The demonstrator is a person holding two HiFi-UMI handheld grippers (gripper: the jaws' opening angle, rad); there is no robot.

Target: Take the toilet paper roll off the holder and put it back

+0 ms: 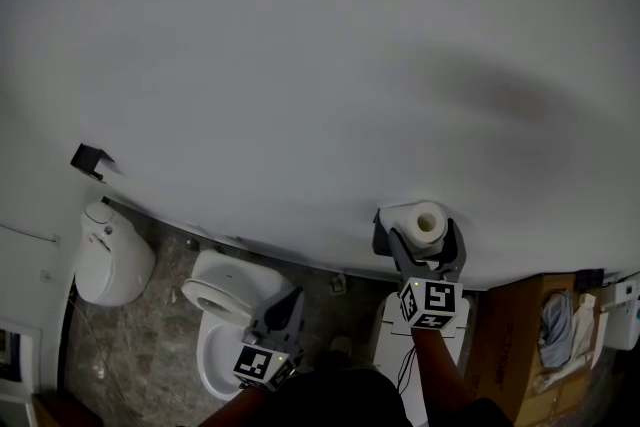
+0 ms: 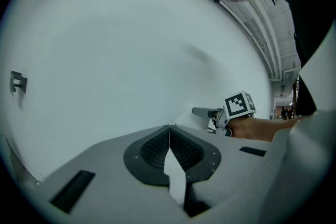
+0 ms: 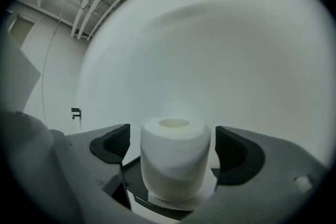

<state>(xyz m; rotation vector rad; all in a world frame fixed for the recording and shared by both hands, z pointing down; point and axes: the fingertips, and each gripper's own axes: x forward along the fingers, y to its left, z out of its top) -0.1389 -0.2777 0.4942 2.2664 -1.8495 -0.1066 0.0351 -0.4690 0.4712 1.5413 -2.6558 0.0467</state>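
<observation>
1. The toilet paper roll [image 3: 175, 165] stands on end on the dark holder [image 3: 131, 189] at the lower centre of the right gripper view, with its core opening facing up.
2. The right gripper [image 1: 426, 240] sits at the lower right of the head view, pointed at the white wall [image 1: 300, 65]. Its claw is spread wide, with one jaw on each side of the roll.
3. In the right gripper view a strip of wall shows between the roll and each dark pad. The pads flank the roll without pressing on it, and the roll rests on the holder alone.
4. The marker cube [image 1: 432, 303] on that gripper lies just below the roll in the head view, with the person's forearm running down from it to the bottom edge.
5. The left gripper [image 2: 169, 134] has its claw pressed together. The two ribbed pads meet along a centre line with nothing between them.
6. In the head view the left gripper hangs at the lower centre, well apart from the roll, over the white toilet [image 1: 225, 300].
7. The left gripper view faces the bare wall, and the right gripper's cube and the hand holding it show at its right middle.
8. A small black bracket [image 1: 90, 158] is fixed to the wall at the left middle of the head view.
9. A white ceramic fixture [image 1: 110, 260] hangs below the bracket, above the mottled stone floor [image 1: 140, 345].
10. A cardboard box [image 1: 515, 335] stands at the lower right of the head view, beside the right forearm.
</observation>
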